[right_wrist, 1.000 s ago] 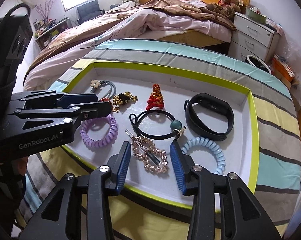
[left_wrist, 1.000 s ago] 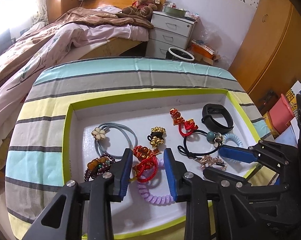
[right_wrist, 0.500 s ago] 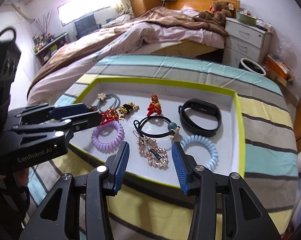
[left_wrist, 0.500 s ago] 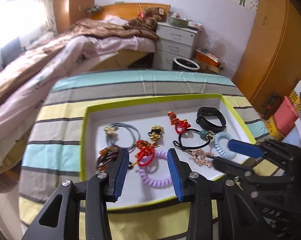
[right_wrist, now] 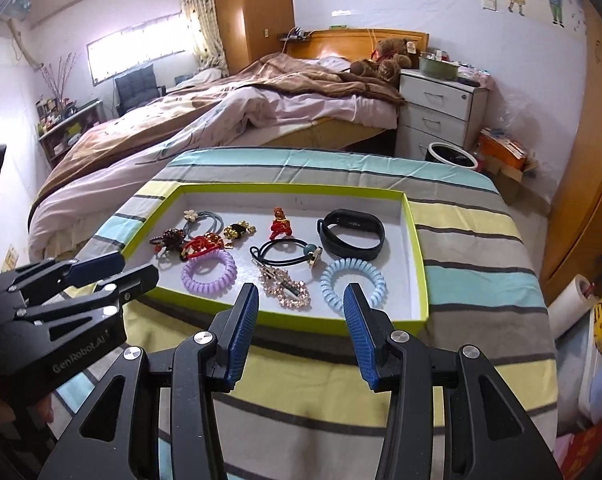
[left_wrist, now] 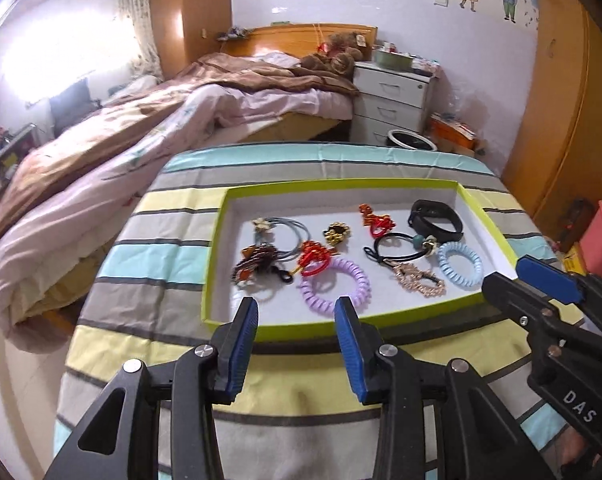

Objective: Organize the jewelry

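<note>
A shallow white tray with a lime-green rim [left_wrist: 333, 326] [right_wrist: 341, 322] lies on a striped cloth. In it lie a purple coil hair tie [left_wrist: 335, 284] [right_wrist: 209, 274], a blue coil tie [left_wrist: 460, 266] [right_wrist: 353, 282], a black wristband [left_wrist: 435, 220] [right_wrist: 351, 234], a black hair tie with a bead [left_wrist: 397, 250], a gold rhinestone clip [left_wrist: 419, 280] [right_wrist: 287, 288], red knot charms [left_wrist: 315, 260] and a bead bracelet [left_wrist: 257, 264]. My left gripper [left_wrist: 297, 344] and my right gripper [right_wrist: 299, 332] are open and empty, held above the cloth in front of the tray's near rim.
The striped cloth [left_wrist: 301, 400] covers the surface under the tray. A bed [left_wrist: 141, 128] stands behind, with a white drawer unit [left_wrist: 393, 96] and a bin [left_wrist: 411, 142] to its right. A wooden wardrobe [left_wrist: 561, 120] is at the right.
Both grippers have pulled back and up from the tray, where they hung over the red charm and the gold clip. They stay open and empty. The jewelry has not moved.
</note>
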A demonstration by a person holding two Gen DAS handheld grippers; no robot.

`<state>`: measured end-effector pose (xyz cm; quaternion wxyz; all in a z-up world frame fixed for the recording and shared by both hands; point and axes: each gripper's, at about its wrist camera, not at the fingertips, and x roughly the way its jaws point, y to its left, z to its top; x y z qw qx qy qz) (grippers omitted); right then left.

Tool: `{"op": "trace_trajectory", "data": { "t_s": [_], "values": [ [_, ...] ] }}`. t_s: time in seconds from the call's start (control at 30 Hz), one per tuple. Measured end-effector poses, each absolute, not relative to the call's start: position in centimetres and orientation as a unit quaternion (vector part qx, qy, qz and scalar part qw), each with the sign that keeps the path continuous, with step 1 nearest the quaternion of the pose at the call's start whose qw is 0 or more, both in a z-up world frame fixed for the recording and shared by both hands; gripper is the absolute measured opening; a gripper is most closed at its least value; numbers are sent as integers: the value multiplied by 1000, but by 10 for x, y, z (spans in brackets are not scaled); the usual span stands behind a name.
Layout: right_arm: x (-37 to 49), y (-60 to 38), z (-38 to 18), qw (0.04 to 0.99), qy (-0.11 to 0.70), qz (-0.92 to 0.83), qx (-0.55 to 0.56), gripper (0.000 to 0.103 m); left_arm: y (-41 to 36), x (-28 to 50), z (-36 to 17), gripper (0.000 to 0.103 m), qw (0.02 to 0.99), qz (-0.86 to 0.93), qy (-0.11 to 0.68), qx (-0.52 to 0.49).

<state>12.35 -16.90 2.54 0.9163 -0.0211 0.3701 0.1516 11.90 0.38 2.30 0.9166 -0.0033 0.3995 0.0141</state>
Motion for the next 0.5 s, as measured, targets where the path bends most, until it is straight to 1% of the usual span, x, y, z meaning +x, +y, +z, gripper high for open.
{"op": "trace_trajectory", "data": {
  "t_s": [0.13,0.5],
  "values": [
    [116,-167,25,916,370,154,-14,45,5,110,24,40,916,8,401,-21],
    [104,-164,25,917,367,155,-10,45,2,95,25,40,917,4,397,-24]
  ]
}}
